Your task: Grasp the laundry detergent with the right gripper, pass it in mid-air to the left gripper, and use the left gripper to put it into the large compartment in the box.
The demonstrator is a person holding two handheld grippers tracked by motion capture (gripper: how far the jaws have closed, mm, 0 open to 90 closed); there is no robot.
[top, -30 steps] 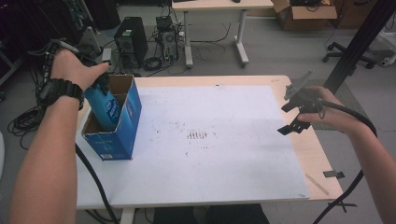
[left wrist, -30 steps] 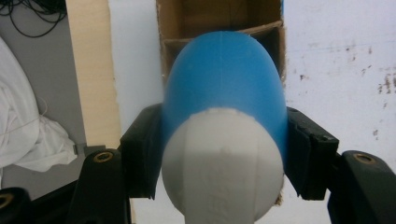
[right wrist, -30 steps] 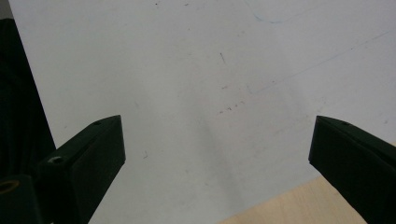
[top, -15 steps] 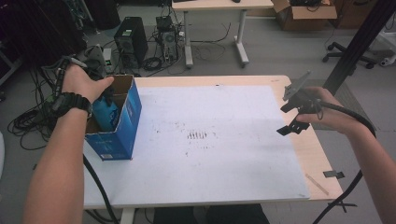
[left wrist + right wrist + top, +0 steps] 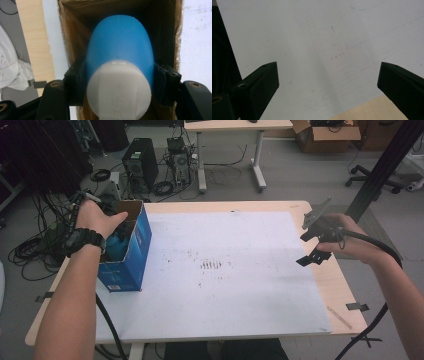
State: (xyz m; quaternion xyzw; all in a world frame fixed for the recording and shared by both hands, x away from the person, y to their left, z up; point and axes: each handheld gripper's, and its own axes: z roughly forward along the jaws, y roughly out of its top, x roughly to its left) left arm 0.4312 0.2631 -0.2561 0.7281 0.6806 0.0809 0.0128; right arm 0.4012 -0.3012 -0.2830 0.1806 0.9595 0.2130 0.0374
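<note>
Lowered deeper into the blue box (image 5: 131,262), the left gripper (image 5: 117,82) clamps a blue bottle (image 5: 120,50) — the right gripper (image 5: 328,77) hovers wide open over the white sheet (image 5: 312,37).

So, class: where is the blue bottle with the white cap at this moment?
The blue bottle is clamped in the left claw, inside the open blue cardboard box at the table's left edge in the high view.

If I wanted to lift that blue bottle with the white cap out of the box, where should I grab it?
Probably from above, through the open top of the blue box. The blue bottle sits cap-up inside, walls close around it, so only its upper end is reachable. Grip the shoulder just below the white cap, on opposite sides, as the left claw does now.
</note>
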